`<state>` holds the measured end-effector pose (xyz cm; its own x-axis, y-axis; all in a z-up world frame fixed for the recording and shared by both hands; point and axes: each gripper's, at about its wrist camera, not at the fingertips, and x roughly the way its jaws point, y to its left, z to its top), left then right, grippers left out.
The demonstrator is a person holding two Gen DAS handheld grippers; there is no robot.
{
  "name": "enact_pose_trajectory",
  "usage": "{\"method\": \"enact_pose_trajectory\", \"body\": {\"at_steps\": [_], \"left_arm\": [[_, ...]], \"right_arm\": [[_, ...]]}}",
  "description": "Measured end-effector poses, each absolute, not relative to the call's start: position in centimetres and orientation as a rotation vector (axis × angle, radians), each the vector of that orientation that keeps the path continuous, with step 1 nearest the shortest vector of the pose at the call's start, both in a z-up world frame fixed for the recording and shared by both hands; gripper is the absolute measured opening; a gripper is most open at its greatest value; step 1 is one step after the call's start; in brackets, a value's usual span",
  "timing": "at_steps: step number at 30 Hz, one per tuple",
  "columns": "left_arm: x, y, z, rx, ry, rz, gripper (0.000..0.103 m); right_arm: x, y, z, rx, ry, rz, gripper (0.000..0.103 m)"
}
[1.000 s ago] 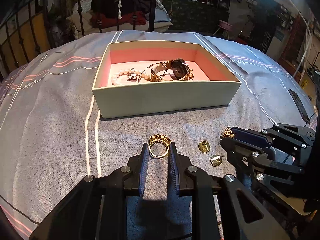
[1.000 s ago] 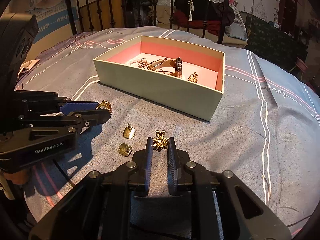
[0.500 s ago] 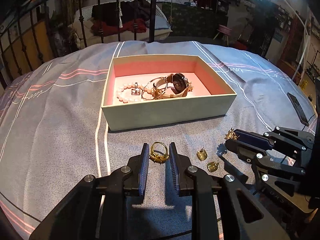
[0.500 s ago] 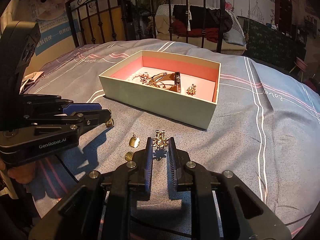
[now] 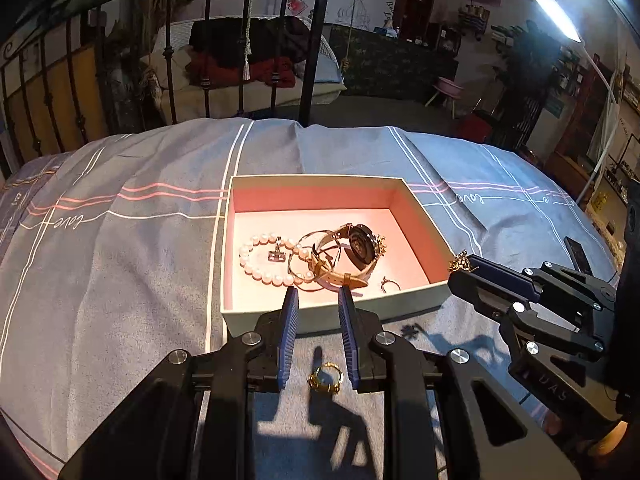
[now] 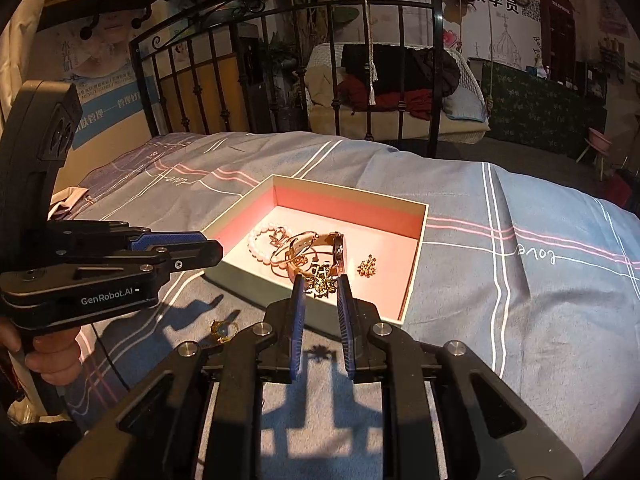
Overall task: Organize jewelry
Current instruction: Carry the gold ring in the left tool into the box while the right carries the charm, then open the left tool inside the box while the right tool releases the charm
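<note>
Ring [image 5: 326,377] has slipped out of the left tongs [image 5: 318,300], now spread empty over the bed; right tongs [image 6: 322,286] still pinching the brooch [image 6: 321,280], now above the box [image 6: 414,280].

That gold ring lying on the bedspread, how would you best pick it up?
Come straight down from above and close the jaws across the hoop of the gold ring. It lies roughly flat on the bedspread, so its thin band gives no grip from the side.

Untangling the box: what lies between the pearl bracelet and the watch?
A thin gold bangle, overlapping both the pearl bracelet and the watch; the left wrist view shows it best.
</note>
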<state>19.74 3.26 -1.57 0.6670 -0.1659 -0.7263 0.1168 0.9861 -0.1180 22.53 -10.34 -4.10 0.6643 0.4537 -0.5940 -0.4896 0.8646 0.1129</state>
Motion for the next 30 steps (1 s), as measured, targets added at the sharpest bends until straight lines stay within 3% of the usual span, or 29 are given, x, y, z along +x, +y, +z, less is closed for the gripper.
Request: {"method": "enact_pose_trajectory", "body": {"at_steps": [10, 24, 25, 26, 27, 28, 30], "left_arm": [[25.6, 2.3, -2.1, -0.051, 0.865, -0.135, 0.020], [26.2, 2.7, -3.1, -0.075, 0.897, -0.144, 0.020], [26.0, 2.9, -3.0, -0.079, 0.889, -0.146, 0.022], [25.6, 3.0, -2.8, -0.083, 0.883, -0.144, 0.027], [25.1, 3.2, -2.6, -0.086, 0.877, -0.142, 0.030], [24.4, 3.4, -2.4, -0.090, 0.866, -0.140, 0.039], [22.5, 3.7, -2.1, -0.097, 0.843, -0.144, 0.049]], "right_arm": [[28.4, -8.4, -5.9, -0.088, 0.720, 0.478, 0.017], [29.2, -7.8, -7.0, -0.094, 0.768, 0.485, 0.018], [28.9, -7.8, -6.8, -0.099, 0.761, 0.484, 0.026], [28.5, -7.8, -6.6, -0.106, 0.750, 0.483, 0.046], [27.9, -8.0, -6.3, -0.112, 0.733, 0.479, 0.056], [27.0, -8.1, -5.9, -0.117, 0.711, 0.474, 0.065], [25.0, -8.5, -5.4, -0.123, 0.691, 0.483, 0.065]]}}
